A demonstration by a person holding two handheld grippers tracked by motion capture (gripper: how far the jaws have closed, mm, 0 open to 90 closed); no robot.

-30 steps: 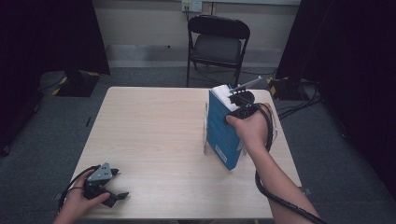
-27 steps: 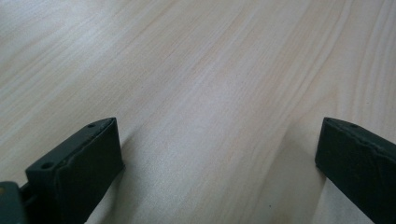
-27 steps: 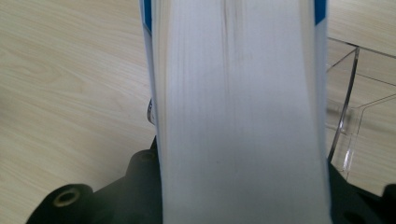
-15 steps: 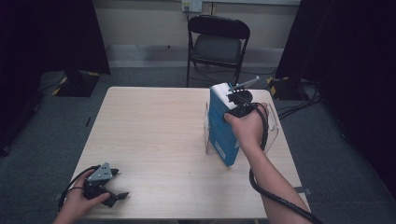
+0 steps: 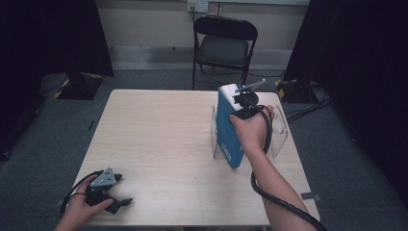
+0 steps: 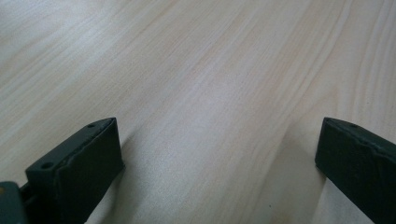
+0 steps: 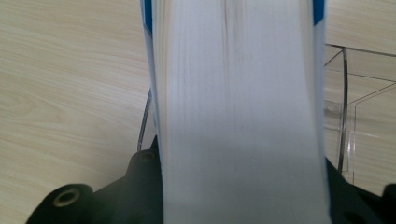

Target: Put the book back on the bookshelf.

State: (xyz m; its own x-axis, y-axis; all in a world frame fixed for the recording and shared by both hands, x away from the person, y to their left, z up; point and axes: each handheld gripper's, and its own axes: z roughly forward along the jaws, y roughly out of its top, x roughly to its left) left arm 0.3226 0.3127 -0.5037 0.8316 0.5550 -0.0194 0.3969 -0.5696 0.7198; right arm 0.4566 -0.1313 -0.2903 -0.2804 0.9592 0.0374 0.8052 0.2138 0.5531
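Rightward, the right gripper (image 5: 239, 102) clamps the blue book (image 5: 227, 130) inside the clear stand (image 5: 279, 137); left gripper (image 5: 115, 198) gapes near the table (image 5: 163, 130) edge.

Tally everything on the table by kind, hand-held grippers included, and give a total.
Blue book, clamped in the right hand-held gripper: 1
Clear plastic stand: 1
Hand-held grippers, counting the left hand-held gripper too: 2
Total: 4
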